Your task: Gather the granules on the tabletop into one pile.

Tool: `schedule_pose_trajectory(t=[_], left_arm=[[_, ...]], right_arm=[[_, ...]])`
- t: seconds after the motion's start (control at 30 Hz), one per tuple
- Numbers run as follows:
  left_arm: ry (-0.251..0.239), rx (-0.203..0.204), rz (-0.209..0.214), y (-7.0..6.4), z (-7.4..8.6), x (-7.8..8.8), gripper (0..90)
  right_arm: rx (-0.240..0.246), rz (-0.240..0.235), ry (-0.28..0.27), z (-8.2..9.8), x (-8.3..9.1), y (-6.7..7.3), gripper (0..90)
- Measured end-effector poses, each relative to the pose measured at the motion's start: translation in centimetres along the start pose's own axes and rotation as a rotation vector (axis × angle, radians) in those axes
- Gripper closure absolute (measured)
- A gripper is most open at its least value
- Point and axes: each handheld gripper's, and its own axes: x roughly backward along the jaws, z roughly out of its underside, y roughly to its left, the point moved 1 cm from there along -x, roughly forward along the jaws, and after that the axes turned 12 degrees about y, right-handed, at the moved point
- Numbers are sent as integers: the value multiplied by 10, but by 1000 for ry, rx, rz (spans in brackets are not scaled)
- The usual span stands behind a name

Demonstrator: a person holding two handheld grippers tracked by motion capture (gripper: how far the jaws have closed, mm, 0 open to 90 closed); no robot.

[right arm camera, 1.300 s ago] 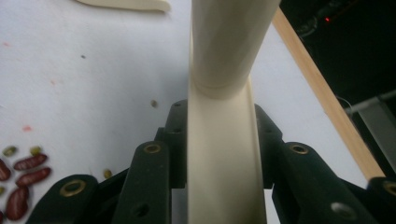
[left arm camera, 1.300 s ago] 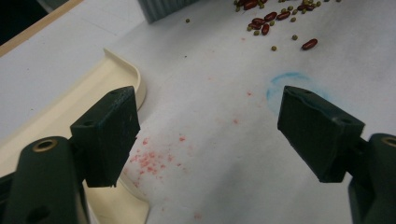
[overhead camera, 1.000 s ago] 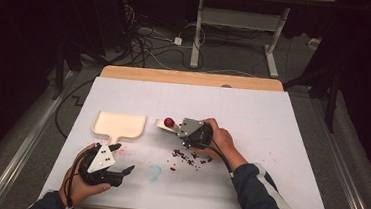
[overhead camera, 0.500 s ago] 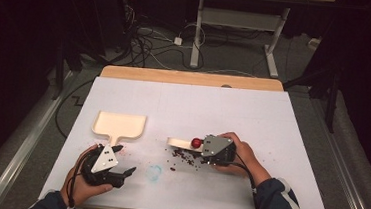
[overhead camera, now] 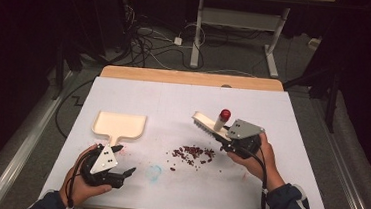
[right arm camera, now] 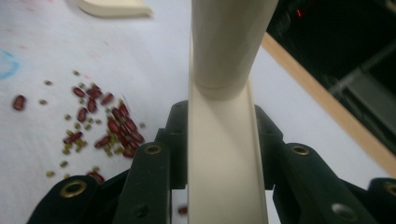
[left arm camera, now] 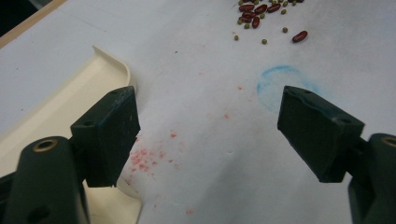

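Observation:
My right gripper [overhead camera: 230, 138] is shut on the handle of a cream hand brush [overhead camera: 206, 123] with a red knob [overhead camera: 225, 113]. The brush is tilted up, its bristles above the table and right of a pile of red beans and small green seeds [overhead camera: 192, 154]. In the right gripper view the jaws clamp the cream handle [right arm camera: 224, 154], with the beans [right arm camera: 105, 126] to the left. A cream dustpan [overhead camera: 120, 124] lies at the left. My left gripper [overhead camera: 129, 172] rests open beside the dustpan handle; its own view shows the dustpan [left arm camera: 65, 107] and nothing between the fingers [left arm camera: 109, 135].
The white table top [overhead camera: 184, 99] carries a faint blue circle mark [overhead camera: 154, 172] and red smudges [left arm camera: 144, 158] near the dustpan handle. A wooden strip [overhead camera: 190, 78] runs along the far edge. Cables and a desk frame [overhead camera: 199, 30] lie on the dark floor beyond.
My right gripper has carried the brush rightward from beside the dustpan, past the bean pile, and tipped its head up off the table. The left gripper has stayed put.

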Motion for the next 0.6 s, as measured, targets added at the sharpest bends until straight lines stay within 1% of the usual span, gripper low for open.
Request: schedule_pose_trajectory(t=[0.03,0.07,0.13,0.17,0.2,0.23,0.27,0.3,0.33,0.37,0.4,0.43,0.47,0.5,0.53,0.57,0.6], left_arm=[[1,-3,-1,0,0,0,202],[1,-4,-1,0,0,0,202],[3,-6,-1,-1,0,1,202],[3,-8,-2,-1,-1,1,202],[3,-8,0,-1,-1,1,202],[4,-9,0,-1,-1,1,202],[5,-10,0,-1,-1,1,203],[6,-11,0,-1,-1,1,203],[6,-13,1,-1,-1,0,203],[6,-14,1,-1,-2,0,203],[5,-14,1,-1,-2,0,203],[4,-16,2,-1,-2,0,203],[5,-18,5,-1,-2,0,203],[6,-18,8,-1,-2,-1,203],[7,-19,10,-1,-3,-1,203],[7,-18,12,-1,-3,-1,203],[7,-17,14,-1,-3,-2,203]], right_arm=[[-23,7,21,2,1,-1,675],[-60,35,56,5,3,-2,675],[-104,74,116,10,5,-1,675],[-114,81,141,12,5,0,675],[-131,96,182,15,5,2,675],[-142,120,241,20,1,9,675],[-146,131,270,21,-1,12,675],[-154,131,286,23,-4,15,675],[-166,117,280,23,-6,18,675],[-166,117,280,23,-6,18,675],[-173,102,282,21,-7,21,675],[-161,123,293,16,-10,33,675],[-161,123,293,16,-10,33,675],[-160,114,297,13,-12,38,675],[-145,115,299,10,-14,43,675],[-134,133,301,7,-16,47,675],[-138,142,297,4,-17,50,675]])
